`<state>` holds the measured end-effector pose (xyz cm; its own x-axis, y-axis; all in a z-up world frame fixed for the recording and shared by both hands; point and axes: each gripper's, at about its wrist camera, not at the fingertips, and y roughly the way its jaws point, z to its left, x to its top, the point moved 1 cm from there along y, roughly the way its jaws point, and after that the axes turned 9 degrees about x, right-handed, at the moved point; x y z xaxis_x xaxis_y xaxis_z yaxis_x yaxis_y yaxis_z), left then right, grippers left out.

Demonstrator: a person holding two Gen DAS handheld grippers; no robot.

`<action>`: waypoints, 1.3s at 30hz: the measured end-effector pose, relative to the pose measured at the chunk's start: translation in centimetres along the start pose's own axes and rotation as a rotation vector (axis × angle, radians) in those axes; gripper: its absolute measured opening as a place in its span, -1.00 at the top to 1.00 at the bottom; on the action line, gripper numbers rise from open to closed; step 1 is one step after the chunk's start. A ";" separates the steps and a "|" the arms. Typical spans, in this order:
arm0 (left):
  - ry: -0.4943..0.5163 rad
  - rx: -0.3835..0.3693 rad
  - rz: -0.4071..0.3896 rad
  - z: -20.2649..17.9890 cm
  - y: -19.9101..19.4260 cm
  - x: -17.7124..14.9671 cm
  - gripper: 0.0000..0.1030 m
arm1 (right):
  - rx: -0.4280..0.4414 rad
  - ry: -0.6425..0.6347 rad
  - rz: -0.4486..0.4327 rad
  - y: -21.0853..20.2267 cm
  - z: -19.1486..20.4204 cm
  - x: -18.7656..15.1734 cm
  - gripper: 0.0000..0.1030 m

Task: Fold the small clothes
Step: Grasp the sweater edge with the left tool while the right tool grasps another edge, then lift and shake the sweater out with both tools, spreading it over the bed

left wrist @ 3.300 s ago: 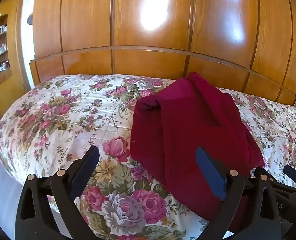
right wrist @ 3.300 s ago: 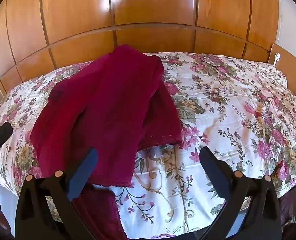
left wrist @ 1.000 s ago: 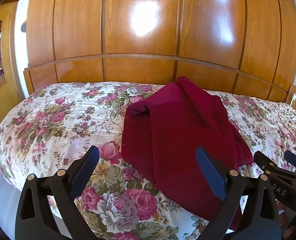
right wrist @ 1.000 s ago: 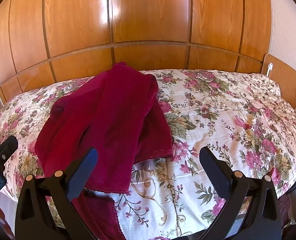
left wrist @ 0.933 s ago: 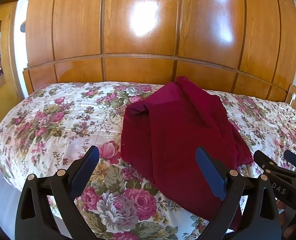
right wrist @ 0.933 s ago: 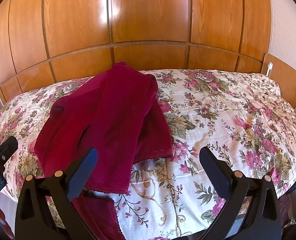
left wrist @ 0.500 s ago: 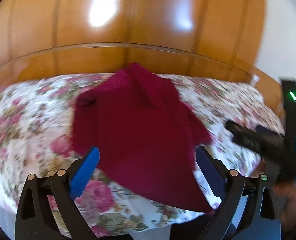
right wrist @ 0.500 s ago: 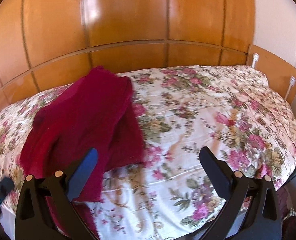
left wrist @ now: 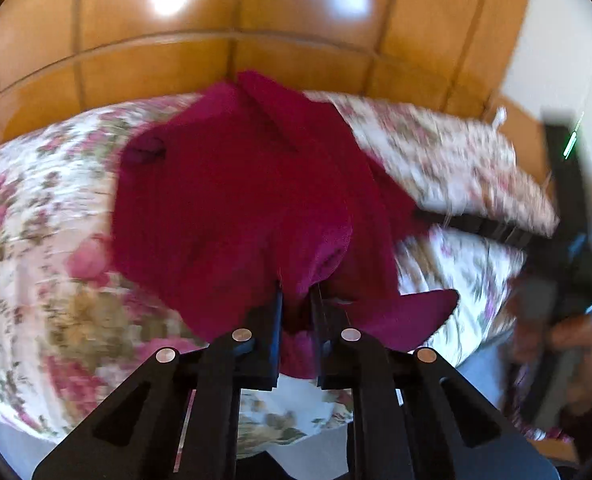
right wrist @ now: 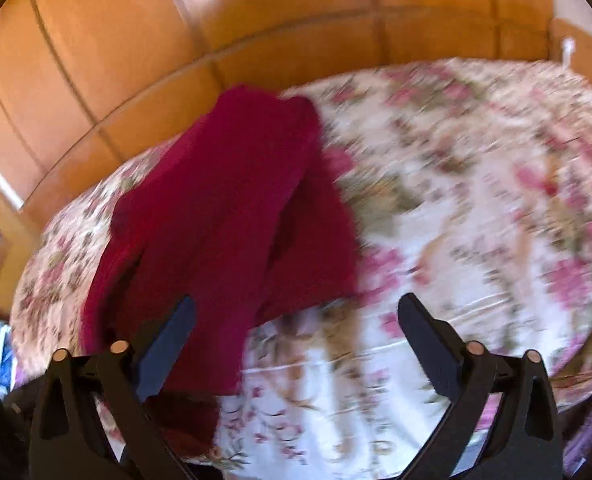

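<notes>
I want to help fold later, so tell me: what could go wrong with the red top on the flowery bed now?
The left gripper pinches only a small bunch of the red top, so the cloth might slip out when lifted. The right gripper is closing with only the top's edge between its fingers, so it may miss. The top lies crumpled on the bedspread, so the fold could come out crooked.

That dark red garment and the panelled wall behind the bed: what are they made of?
Dark red garment: soft knit or fleece, seemingly; matte, fuzzy surface that bunches in the left gripper. Wall panels: wood or wood veneer, glossy finish; bright glare patches show on them.
</notes>
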<state>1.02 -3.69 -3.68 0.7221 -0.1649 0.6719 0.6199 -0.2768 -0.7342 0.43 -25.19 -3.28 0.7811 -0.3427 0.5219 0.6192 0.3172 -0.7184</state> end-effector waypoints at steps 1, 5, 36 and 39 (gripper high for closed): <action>-0.046 -0.018 -0.024 1.6 -1.1 0.5 0.78 | 0.026 0.004 0.030 0.8 0.2 -0.2 -0.59; -0.179 -0.032 -0.101 7.3 -3.9 2.4 0.78 | 0.104 0.008 0.125 3.8 1.5 -0.9 -0.39; -0.640 0.643 -0.128 36.2 3.1 16.8 -0.20 | -0.545 0.067 -0.196 -0.3 -14.6 25.0 0.71; -0.597 0.533 -0.102 33.9 3.4 15.7 -0.19 | -0.549 0.086 -0.208 0.2 -15.1 25.2 0.08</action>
<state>24.90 24.84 1.04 0.6029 0.4125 0.6829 0.6458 0.2503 -0.7213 19.04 -47.13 2.78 0.6246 -0.4264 0.6543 0.6082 -0.2599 -0.7500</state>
